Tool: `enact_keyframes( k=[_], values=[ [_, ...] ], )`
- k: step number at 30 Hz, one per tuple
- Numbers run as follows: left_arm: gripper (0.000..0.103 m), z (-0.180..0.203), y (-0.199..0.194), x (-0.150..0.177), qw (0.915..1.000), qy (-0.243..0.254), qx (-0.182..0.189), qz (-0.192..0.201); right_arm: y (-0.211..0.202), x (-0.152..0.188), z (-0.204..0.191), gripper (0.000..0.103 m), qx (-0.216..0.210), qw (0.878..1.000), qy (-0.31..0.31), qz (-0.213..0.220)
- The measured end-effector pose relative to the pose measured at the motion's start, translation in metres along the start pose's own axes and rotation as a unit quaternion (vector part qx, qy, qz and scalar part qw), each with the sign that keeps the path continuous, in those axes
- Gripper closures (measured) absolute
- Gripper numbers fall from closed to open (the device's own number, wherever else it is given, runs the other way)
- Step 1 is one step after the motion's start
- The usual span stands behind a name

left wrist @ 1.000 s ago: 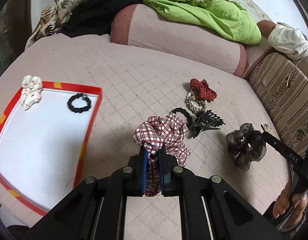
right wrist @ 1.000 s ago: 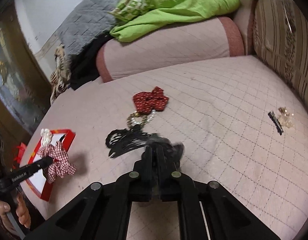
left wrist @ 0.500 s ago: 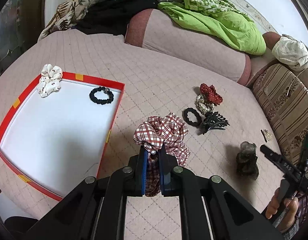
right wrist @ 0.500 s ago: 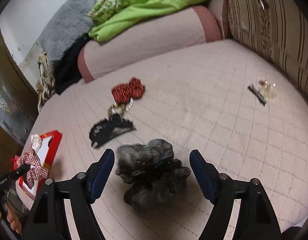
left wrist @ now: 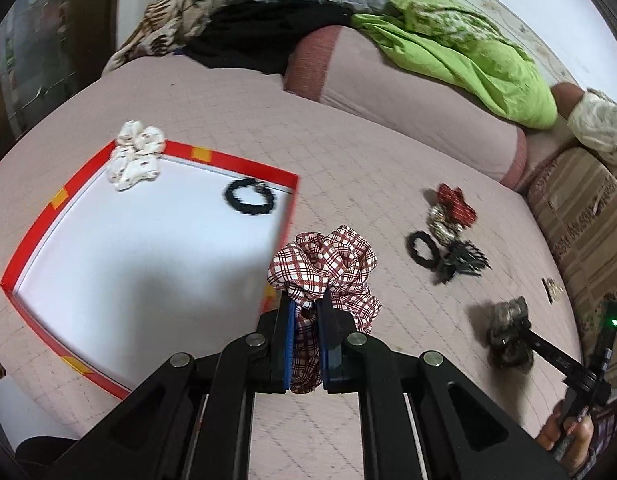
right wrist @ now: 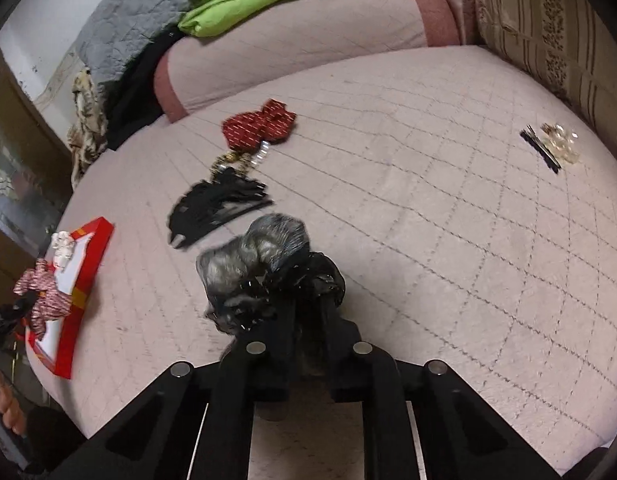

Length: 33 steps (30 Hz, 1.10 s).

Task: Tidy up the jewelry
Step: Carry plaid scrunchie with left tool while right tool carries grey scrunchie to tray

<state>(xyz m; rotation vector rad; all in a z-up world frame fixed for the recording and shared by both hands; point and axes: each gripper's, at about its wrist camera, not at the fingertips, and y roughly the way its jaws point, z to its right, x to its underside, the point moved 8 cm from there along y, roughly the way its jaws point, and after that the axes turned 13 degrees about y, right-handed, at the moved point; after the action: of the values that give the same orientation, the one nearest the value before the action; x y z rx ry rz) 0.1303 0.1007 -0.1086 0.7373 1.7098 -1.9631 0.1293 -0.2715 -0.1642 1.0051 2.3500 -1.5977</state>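
While your left gripper (left wrist: 306,344) pinches the red-and-white plaid fabric scrunchie (left wrist: 324,270) tight between its blue pads, the ruffled cloth bulges out above them, hanging over the near right edge of the shallow red-rimmed tray with a smooth white floor (left wrist: 128,248). Your right gripper (right wrist: 308,344) has just been closing, and its jaws now clamp the dark grey, gauzy, crumpled scrunchie (right wrist: 260,264) on the quilted pink bedcover (right wrist: 428,220). Just beyond that lies a black plastic claw clip with long teeth (right wrist: 216,204), beside a plain black elastic hair ring (left wrist: 424,250). Further back sit a beaded gold-and-silver band (right wrist: 236,162) and a red dotted fabric bow (right wrist: 260,126), touching each other. Off to the right, well apart, rest a thin black hairpin (right wrist: 542,150) and a small clear sparkly piece (right wrist: 562,144). Inside the tray, a knobbly black bracelet (left wrist: 249,197) lies near the far rim, and a cream spotted scrunchie (left wrist: 134,154) slumps over the far corner.
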Motion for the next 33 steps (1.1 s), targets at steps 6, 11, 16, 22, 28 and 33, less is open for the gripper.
enact_keyframes(
  k=[6, 11, 16, 22, 28, 33],
  values=[
    [0.094, -0.038, -0.004, -0.002, 0.9991, -0.039, -0.018, 0.002, -0.017, -0.006, -0.043, 0.100, -0.037, 0.999, -0.028, 0.010],
    [0.094, -0.080, -0.018, -0.014, 0.9966, -0.060, -0.054, 0.017, -0.033, -0.007, -0.094, 0.100, -0.060, 0.994, -0.084, 0.025],
    [0.094, -0.116, -0.019, -0.025, 0.9936, -0.074, -0.081, 0.024, -0.045, -0.006, -0.148, 0.101, -0.083, 0.987, -0.133, 0.032],
    [0.094, -0.152, -0.004, -0.036, 0.9905, -0.092, -0.101, 0.016, -0.041, 0.003, -0.216, 0.101, -0.107, 0.976, -0.188, 0.024],
    [0.094, -0.188, 0.014, -0.034, 0.9855, -0.111, -0.128, 0.001, -0.015, 0.028, -0.292, 0.101, -0.130, 0.962, -0.239, -0.008],
    [0.094, -0.218, 0.029, -0.023, 0.9811, -0.143, -0.130, -0.014, 0.019, 0.053, -0.361, 0.101, -0.141, 0.948, -0.282, -0.035]
  ],
)
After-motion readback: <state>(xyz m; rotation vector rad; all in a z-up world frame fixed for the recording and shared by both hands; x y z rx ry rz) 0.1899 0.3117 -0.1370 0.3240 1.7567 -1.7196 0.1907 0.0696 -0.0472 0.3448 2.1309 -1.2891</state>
